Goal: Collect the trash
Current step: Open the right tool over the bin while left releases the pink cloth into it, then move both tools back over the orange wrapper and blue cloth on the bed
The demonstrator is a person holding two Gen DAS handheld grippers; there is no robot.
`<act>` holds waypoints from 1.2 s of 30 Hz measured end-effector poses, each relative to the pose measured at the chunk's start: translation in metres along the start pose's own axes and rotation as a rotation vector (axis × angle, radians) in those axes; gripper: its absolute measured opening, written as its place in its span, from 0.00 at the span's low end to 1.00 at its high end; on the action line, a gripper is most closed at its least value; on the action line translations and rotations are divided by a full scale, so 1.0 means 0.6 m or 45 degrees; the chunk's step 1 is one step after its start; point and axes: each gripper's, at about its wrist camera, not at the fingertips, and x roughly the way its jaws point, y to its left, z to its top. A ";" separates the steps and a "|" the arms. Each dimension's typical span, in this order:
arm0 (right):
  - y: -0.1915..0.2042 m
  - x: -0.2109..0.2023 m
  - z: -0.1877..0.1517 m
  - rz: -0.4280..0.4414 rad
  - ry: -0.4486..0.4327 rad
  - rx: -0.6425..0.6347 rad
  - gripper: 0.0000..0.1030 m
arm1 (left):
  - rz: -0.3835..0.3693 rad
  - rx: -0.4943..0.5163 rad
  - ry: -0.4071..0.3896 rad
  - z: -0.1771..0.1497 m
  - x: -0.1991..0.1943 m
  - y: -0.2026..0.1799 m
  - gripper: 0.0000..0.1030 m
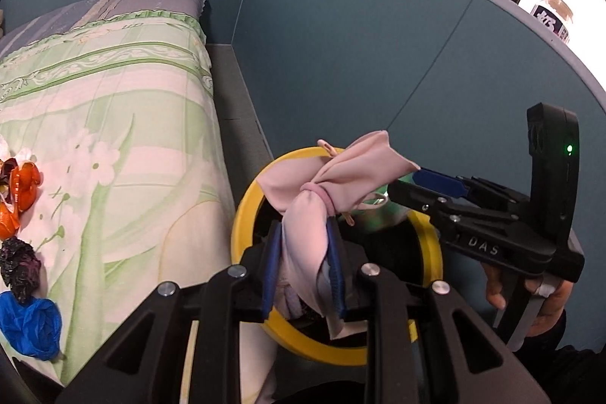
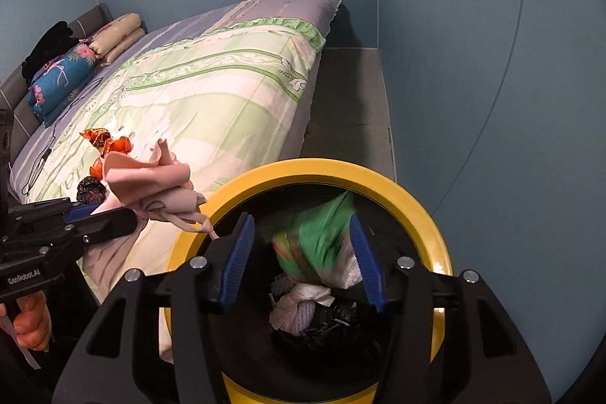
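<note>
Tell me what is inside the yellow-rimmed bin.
Inside the bin: a blurred green wrapper between the open right claw's jaws, pale crumpled paper and a black liner. Anything beneath the paper is covered.

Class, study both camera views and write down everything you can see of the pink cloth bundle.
The pink cloth bundle is soft, pale fabric, cinched at its middle by a pink band, with loose ends fanning out above. The left tool is shut on its lower part, its blue pads pressing both sides. It hangs over the rim of the yellow-rimmed bin, beside the bed. A thin pale cord trails from it.
</note>
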 end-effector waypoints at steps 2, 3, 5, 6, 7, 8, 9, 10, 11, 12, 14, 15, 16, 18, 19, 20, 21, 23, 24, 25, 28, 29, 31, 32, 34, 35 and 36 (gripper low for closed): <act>-0.005 -0.004 0.001 -0.004 -0.006 0.011 0.53 | -0.012 -0.013 -0.013 -0.001 -0.004 -0.002 0.36; -0.008 -0.005 0.001 -0.005 -0.009 0.020 0.53 | -0.013 -0.015 -0.022 -0.001 -0.006 -0.001 0.40; -0.013 -0.008 0.004 -0.017 -0.019 0.030 0.53 | -0.010 -0.017 -0.040 0.002 -0.007 0.002 0.47; -0.015 -0.012 0.006 -0.025 -0.029 0.034 0.53 | -0.010 -0.019 -0.047 0.002 -0.010 0.003 0.49; -0.017 -0.016 0.007 -0.031 -0.039 0.038 0.54 | -0.011 -0.022 -0.051 0.002 -0.013 0.004 0.52; -0.018 -0.020 0.008 -0.033 -0.048 0.043 0.54 | -0.011 -0.026 -0.057 0.002 -0.016 0.006 0.53; -0.020 -0.024 0.009 -0.032 -0.059 0.051 0.54 | -0.005 -0.031 -0.063 0.002 -0.019 0.009 0.54; -0.020 -0.027 0.011 -0.032 -0.066 0.053 0.54 | 0.000 -0.036 -0.069 0.002 -0.022 0.012 0.57; -0.020 -0.029 0.011 -0.033 -0.072 0.051 0.54 | 0.006 -0.044 -0.077 0.002 -0.025 0.016 0.58; -0.018 -0.032 0.012 -0.034 -0.081 0.047 0.54 | 0.014 -0.051 -0.084 0.002 -0.029 0.021 0.58; -0.013 -0.035 0.013 -0.028 -0.095 0.034 0.54 | 0.034 -0.067 -0.099 0.000 -0.038 0.031 0.66; -0.009 -0.036 0.014 -0.019 -0.098 0.027 0.55 | 0.044 -0.074 -0.110 -0.001 -0.044 0.038 0.68; -0.004 -0.036 0.016 -0.008 -0.100 0.020 0.56 | 0.056 -0.081 -0.121 -0.002 -0.050 0.044 0.71; 0.007 -0.036 0.019 0.009 -0.106 0.003 0.58 | 0.082 -0.095 -0.150 -0.004 -0.066 0.058 0.76; 0.011 -0.036 0.020 0.015 -0.108 -0.006 0.59 | 0.087 -0.102 -0.162 -0.005 -0.073 0.064 0.79; 0.019 -0.035 0.023 0.022 -0.110 -0.016 0.59 | 0.094 -0.107 -0.180 -0.006 -0.083 0.071 0.81; 0.025 -0.036 0.025 0.033 -0.114 -0.024 0.61 | 0.112 -0.108 -0.199 -0.008 -0.093 0.078 0.82; 0.039 -0.038 0.029 0.052 -0.124 -0.041 0.64 | 0.158 -0.117 -0.240 -0.014 -0.117 0.092 0.86; 0.048 -0.038 0.032 0.062 -0.128 -0.052 0.64 | 0.168 -0.125 -0.251 -0.015 -0.124 0.098 0.86; 0.058 -0.038 0.035 0.072 -0.132 -0.063 0.65 | 0.176 -0.135 -0.261 -0.017 -0.132 0.107 0.87; 0.084 -0.037 0.044 0.107 -0.139 -0.097 0.68 | 0.228 -0.178 -0.304 -0.025 -0.162 0.138 0.88; 0.092 -0.036 0.046 0.119 -0.141 -0.108 0.69 | 0.244 -0.190 -0.319 -0.030 -0.176 0.145 0.89; 0.113 -0.032 0.052 0.149 -0.138 -0.135 0.69 | 0.272 -0.207 -0.343 -0.036 -0.195 0.164 0.90; 0.123 -0.031 0.055 0.163 -0.137 -0.148 0.71 | 0.293 -0.216 -0.354 -0.041 -0.206 0.174 0.91; 0.145 -0.025 0.061 0.194 -0.133 -0.175 0.73 | 0.340 -0.237 -0.374 -0.053 -0.228 0.197 0.91; 0.154 -0.023 0.064 0.210 -0.129 -0.186 0.74 | 0.354 -0.248 -0.378 -0.058 -0.234 0.206 0.91; 0.166 -0.019 0.067 0.230 -0.124 -0.199 0.74 | 0.369 -0.267 -0.381 -0.065 -0.242 0.219 0.91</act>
